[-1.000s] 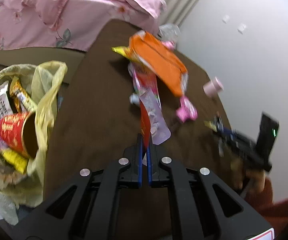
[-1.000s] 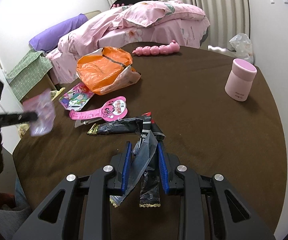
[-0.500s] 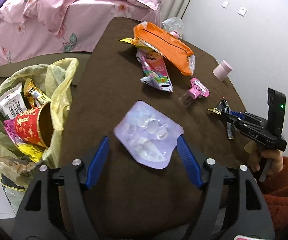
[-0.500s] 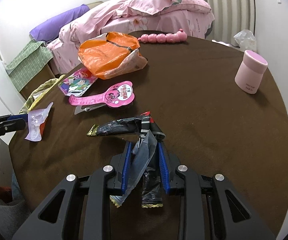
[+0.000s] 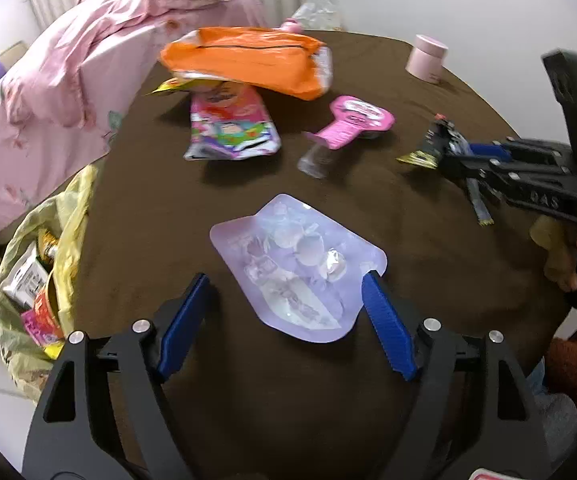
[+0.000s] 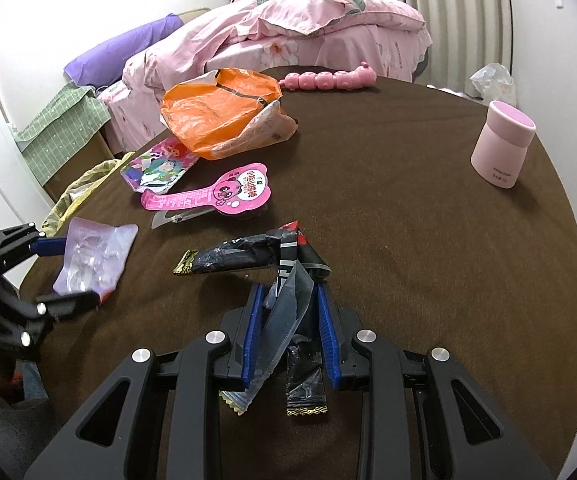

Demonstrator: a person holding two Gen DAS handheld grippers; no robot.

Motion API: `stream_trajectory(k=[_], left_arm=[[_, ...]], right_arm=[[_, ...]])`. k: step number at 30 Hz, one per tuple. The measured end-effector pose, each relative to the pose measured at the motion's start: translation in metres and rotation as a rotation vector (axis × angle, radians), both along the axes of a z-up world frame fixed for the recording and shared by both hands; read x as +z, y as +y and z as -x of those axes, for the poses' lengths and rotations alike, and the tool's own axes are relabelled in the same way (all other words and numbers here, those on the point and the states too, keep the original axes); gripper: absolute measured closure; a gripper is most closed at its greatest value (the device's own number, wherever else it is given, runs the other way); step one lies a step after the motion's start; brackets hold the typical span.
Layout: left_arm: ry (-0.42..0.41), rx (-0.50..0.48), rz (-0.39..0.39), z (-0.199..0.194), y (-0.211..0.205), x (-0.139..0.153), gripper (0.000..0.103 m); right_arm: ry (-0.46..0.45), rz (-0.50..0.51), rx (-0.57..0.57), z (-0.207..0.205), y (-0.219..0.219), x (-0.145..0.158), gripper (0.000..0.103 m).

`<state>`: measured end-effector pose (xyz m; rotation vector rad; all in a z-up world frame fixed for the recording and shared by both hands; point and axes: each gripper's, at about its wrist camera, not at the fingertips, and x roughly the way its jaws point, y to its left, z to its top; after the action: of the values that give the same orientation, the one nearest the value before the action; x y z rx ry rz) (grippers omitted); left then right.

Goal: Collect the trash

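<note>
My left gripper (image 5: pixel 286 280) is open over the brown table (image 5: pixel 368 400). A lilac clear blister pack (image 5: pixel 300 264) lies flat between its blue fingers; it also shows in the right wrist view (image 6: pixel 92 256). My right gripper (image 6: pixel 288 292) is shut on a bundle of black wrappers (image 6: pixel 288 280), also seen in the left wrist view (image 5: pixel 438 144). An orange bag (image 5: pixel 248 58), a cartoon snack packet (image 5: pixel 230 128) and a pink blister card (image 5: pixel 352 124) lie further on. A yellow trash bag (image 5: pixel 36 276) with several wrappers hangs at the table's left edge.
A pink cup (image 6: pixel 502 148) stands at the far right of the table. A pink caterpillar toy (image 6: pixel 328 79) lies at the far edge. A bed with pink bedding (image 6: pixel 288 28) stands beyond the table. A clear plastic bag (image 6: pixel 492 80) sits by the wall.
My left gripper held the lilac pack upright a second ago, then opened and let it drop flat on the table. The view has swung toward the table's middle. My right gripper keeps its hold.
</note>
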<state>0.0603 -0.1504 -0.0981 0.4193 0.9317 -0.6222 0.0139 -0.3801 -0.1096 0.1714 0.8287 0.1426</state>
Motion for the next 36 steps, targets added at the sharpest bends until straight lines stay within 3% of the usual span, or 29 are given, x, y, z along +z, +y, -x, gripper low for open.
stream_trajectory(k=[11, 15, 21, 24, 29, 33, 35, 36], left_arm=[[0.020, -0.107, 0.071, 0.012, -0.010, -0.001, 0.022], [0.077, -0.134, 0.120, 0.014, -0.010, 0.002, 0.022], [0.169, -0.055, 0.258, 0.007, 0.009, 0.007, 0.022], [0.126, -0.086, 0.193, 0.023, 0.000, 0.006, 0.022], [-0.011, -0.114, -0.009, 0.045, -0.034, -0.005, 0.021], [-0.021, -0.081, -0.016, 0.042, -0.040, -0.007, 0.024], [-0.028, -0.046, -0.009, 0.038, -0.037, -0.003, 0.049], [-0.025, -0.028, 0.002, 0.036, -0.034, -0.001, 0.057]], right_arm=[[-0.051, -0.049, -0.071, 0.016, -0.025, 0.014, 0.076], [-0.041, -0.074, -0.109, 0.018, -0.035, 0.014, 0.076], [-0.054, -0.068, -0.111, 0.023, -0.035, 0.020, 0.076], [-0.069, -0.070, -0.109, 0.027, -0.036, 0.024, 0.076], [-0.102, -0.067, -0.115, 0.038, -0.038, 0.033, 0.076], [-0.124, -0.057, -0.134, 0.051, -0.045, 0.040, 0.076], [-0.135, -0.046, -0.151, 0.058, -0.050, 0.044, 0.076], [-0.138, -0.046, -0.157, 0.060, -0.052, 0.045, 0.076]])
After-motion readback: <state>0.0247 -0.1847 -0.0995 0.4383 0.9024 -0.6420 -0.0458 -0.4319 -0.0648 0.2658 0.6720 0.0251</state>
